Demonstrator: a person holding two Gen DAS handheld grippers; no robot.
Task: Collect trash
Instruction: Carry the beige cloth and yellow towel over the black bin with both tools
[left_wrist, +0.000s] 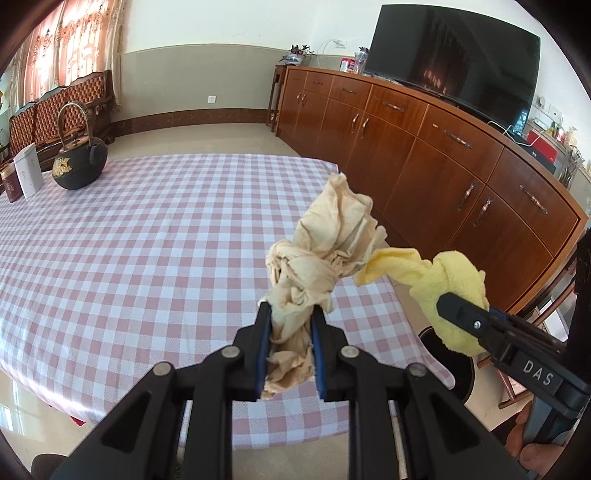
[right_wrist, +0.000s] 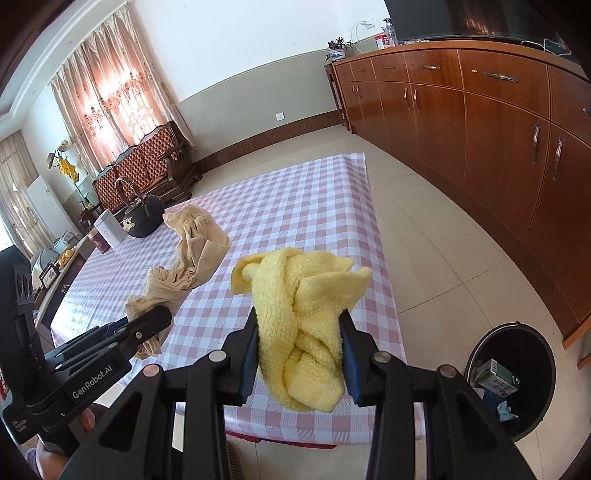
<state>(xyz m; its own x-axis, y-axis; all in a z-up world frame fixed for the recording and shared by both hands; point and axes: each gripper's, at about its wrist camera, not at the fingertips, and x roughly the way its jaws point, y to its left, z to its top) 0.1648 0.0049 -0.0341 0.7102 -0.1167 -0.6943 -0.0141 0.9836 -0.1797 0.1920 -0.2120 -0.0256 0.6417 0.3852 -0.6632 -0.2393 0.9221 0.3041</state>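
My left gripper (left_wrist: 290, 314) is shut on a crumpled beige cloth (left_wrist: 332, 236), which sticks up above the checked tablecloth (left_wrist: 147, 240). From the right wrist view the same beige cloth (right_wrist: 192, 251) trails from the left gripper (right_wrist: 153, 317) at the lower left. A knotted yellow towel (right_wrist: 299, 306) is clamped in my right gripper (right_wrist: 299, 321), held over the table's near right corner. In the left wrist view the yellow towel (left_wrist: 443, 280) and right gripper (left_wrist: 454, 306) sit just right of the beige cloth. A black trash bin (right_wrist: 513, 373) stands on the floor at the right, with a green carton inside.
A black teapot (left_wrist: 79, 162), a white box (left_wrist: 29, 170) and a dark red tin (left_wrist: 9, 186) stand at the table's far left. A long wooden cabinet (left_wrist: 424, 147) with a television (left_wrist: 454, 55) runs along the right. A padded bench (right_wrist: 147, 166) stands by the curtains.
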